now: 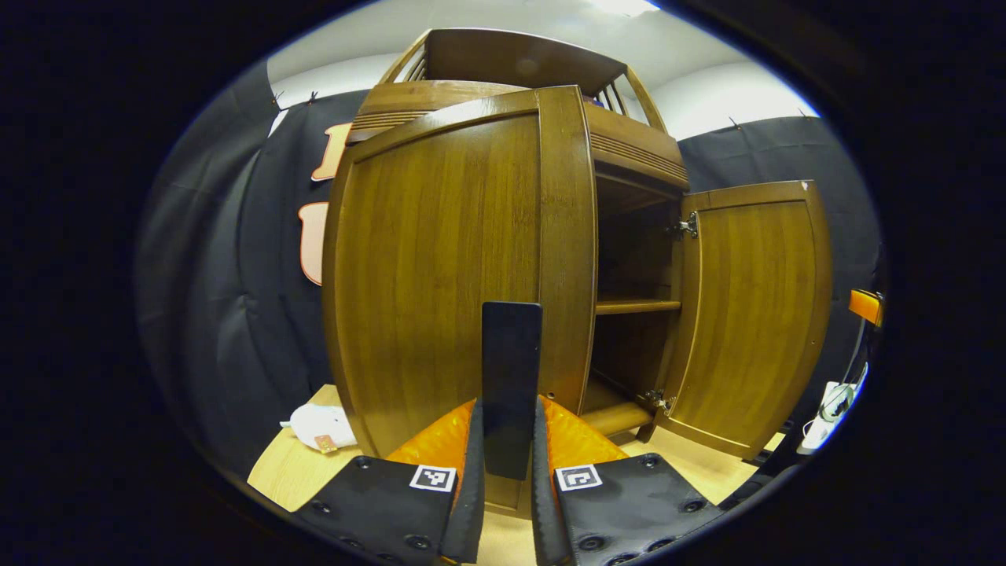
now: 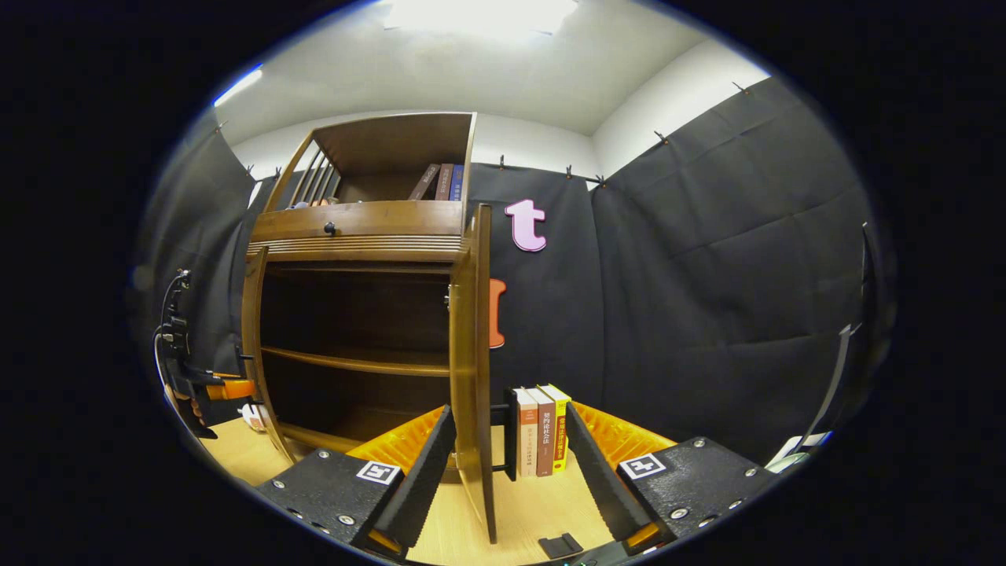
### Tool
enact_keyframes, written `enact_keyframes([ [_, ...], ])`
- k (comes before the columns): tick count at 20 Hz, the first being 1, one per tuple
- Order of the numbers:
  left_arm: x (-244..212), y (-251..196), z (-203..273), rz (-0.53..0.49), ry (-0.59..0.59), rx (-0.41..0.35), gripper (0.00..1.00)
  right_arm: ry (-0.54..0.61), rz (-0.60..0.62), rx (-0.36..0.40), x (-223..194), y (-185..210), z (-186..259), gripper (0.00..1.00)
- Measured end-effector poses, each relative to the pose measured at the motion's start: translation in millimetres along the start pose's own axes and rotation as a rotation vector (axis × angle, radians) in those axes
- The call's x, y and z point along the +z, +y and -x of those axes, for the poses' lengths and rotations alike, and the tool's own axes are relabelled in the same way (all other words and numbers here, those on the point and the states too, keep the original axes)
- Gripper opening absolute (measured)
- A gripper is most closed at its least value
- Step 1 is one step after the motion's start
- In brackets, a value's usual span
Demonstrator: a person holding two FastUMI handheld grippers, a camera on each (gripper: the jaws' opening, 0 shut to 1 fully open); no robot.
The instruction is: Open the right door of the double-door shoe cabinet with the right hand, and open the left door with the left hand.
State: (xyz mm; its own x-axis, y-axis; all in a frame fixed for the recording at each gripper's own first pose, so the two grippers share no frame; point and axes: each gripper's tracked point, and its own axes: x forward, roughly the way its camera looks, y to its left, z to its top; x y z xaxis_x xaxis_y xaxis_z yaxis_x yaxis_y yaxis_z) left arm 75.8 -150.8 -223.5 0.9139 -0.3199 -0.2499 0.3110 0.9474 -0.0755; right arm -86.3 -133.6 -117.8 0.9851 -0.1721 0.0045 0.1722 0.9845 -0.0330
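Observation:
In the left gripper view the wooden shoe cabinet (image 1: 629, 149) stands close ahead. Its left door (image 1: 440, 267) is swung part-way out towards me. My left gripper (image 1: 509, 464) is shut on that door's dark upright handle (image 1: 511, 369), which sits between the two fingers. The right door (image 1: 754, 314) stands wide open at the right, baring the shelves (image 1: 637, 306). In the right gripper view the right door (image 2: 471, 338) is edge-on between the spread fingers of my open right gripper (image 2: 509, 413), touching neither. The left gripper (image 2: 189, 377) shows far left by the left door (image 2: 253, 338).
A white plush toy (image 1: 318, 427) lies on the light wooden surface (image 1: 291, 468) left of the cabinet. A row of books (image 2: 542, 432) in a bookend stands right of the right door. More books (image 2: 440, 182) sit on the cabinet's top shelf. White cabled devices (image 1: 833, 405) lie at far right.

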Motion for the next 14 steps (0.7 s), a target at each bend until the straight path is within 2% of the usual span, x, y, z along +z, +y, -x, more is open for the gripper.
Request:
enact_keyframes([
  [4, -0.1, 20.1, 29.0, -0.002, -0.001, 0.012, 0.34, -0.004, -0.004, 0.042, 3.3, 25.2, 3.6, 0.86],
  [8, 0.8, 43.5, 55.2, 0.001, -0.011, 0.033, 0.30, 0.000, -0.014, 0.083, 5.8, 48.0, -0.5, 0.86],
  [9, 0.5, 48.7, 58.6, -0.006, -0.013, 0.042, 0.34, 0.001, -0.012, 0.093, 6.2, 53.9, -0.7, 0.86],
  [10, -1.5, 53.6, 62.6, -0.012, -0.013, 0.055, 0.34, 0.001, -0.012, 0.104, 6.6, 59.9, -0.5, 0.86],
  [11, -0.4, 57.3, 67.1, -0.033, -0.013, 0.065, 0.21, 0.002, -0.013, 0.115, 7.6, 66.1, 0.2, 0.86],
  [12, -2.0, 60.4, 70.7, -0.047, -0.015, 0.068, 0.24, 0.002, -0.013, 0.125, 7.7, 71.9, 0.4, 0.86],
  [14, -2.2, 74.3, 77.5, -0.074, -0.023, 0.099, 0.19, 0.000, -0.010, 0.137, 9.1, 80.7, 1.7, 0.86],
])
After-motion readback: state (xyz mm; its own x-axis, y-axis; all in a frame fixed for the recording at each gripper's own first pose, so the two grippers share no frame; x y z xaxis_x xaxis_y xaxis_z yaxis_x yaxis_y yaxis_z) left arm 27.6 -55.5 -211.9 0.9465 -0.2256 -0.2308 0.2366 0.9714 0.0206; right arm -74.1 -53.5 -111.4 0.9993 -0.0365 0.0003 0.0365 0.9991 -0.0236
